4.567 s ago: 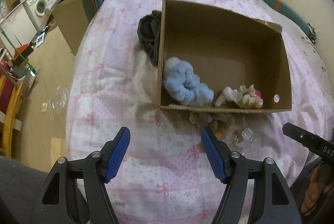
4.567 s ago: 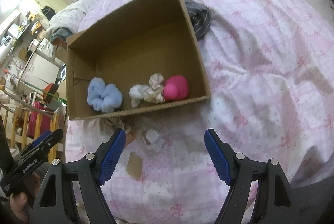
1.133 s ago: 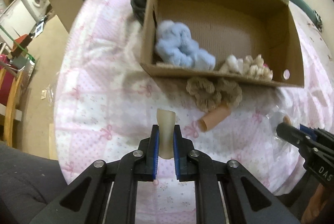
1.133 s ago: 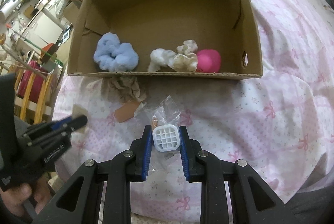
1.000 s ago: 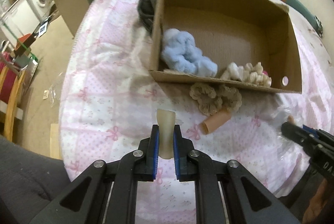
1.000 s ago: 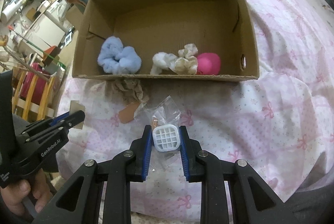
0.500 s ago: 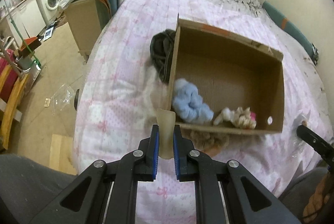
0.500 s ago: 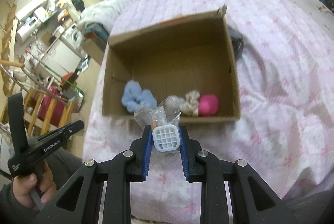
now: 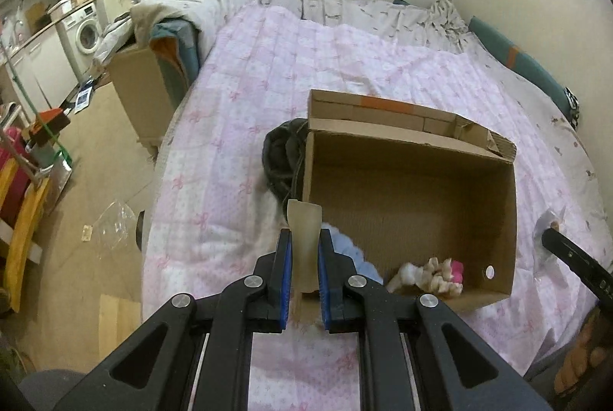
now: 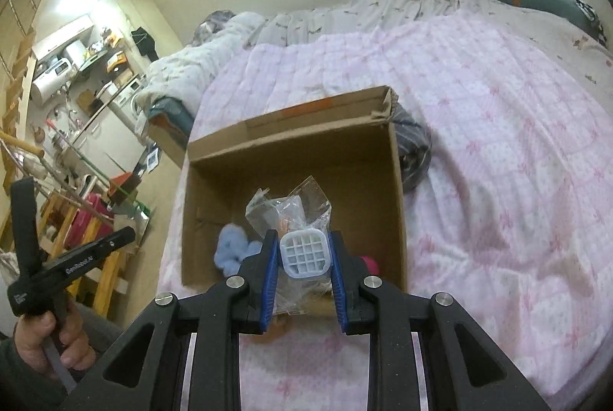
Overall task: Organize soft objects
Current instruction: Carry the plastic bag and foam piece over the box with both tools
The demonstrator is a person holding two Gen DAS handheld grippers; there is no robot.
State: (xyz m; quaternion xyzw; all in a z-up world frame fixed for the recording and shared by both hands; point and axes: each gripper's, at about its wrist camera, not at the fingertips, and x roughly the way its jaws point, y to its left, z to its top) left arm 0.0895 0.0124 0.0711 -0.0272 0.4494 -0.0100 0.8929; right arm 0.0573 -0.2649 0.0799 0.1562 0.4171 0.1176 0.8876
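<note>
Pink quilted bed (image 9: pixel 345 73) carrying open brown cardboard box (image 9: pixel 417 158) | left view: left gripper (image 9: pixel 304 271) pinching pale beige rubbery strip (image 9: pixel 304 230) above box's near-left corner | right view: right gripper (image 10: pixel 304 275) pinching white gridded square piece (image 10: pixel 305 253) in clear plastic bag (image 10: pixel 295 204) over box front.

Two claws show — the left claw (image 9: pixel 303 273) with one pale beige strip (image 9: pixel 304 234) pinched between its pads, the right claw (image 10: pixel 304 277) with one white gridded piece (image 10: pixel 305 253) inside one clear plastic bag (image 10: pixel 291 207). One open cardboard box (image 9: pixel 509 219) sits on the one bed (image 9: pixel 268 96). In it lie three soft things — one light blue fluffy piece (image 10: pixel 231 252), one cream-white bundle (image 9: pixel 429 271), one pink item (image 9: pixel 458 267). One dark garment (image 9: pixel 281 158) lies just beside the box. A second cardboard box (image 9: pixel 136 92) stands off the bed, and one washing machine (image 9: pixel 86 29) further back.
</note>
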